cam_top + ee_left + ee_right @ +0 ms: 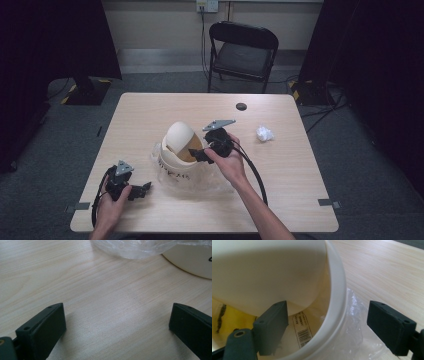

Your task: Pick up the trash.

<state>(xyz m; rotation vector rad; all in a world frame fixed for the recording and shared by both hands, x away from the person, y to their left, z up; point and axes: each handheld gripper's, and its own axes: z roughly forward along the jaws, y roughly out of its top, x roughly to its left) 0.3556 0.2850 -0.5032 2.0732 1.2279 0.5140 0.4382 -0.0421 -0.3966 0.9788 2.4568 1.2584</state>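
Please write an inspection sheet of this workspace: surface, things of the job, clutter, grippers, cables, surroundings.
Surface: light wooden table, with a dark round spot near the far edge.
Job's things: cream bowl with a second bowl tilted inside it; clear plastic wrap beside and under it.
Clutter: crumpled white wad at the right.
Grippers: left gripper open, low over bare table; right gripper open, jaws astride the bowl's rim.
Cables: black cable trailing from the right gripper.
Surroundings: folding chair, dark curtains, grey floor.
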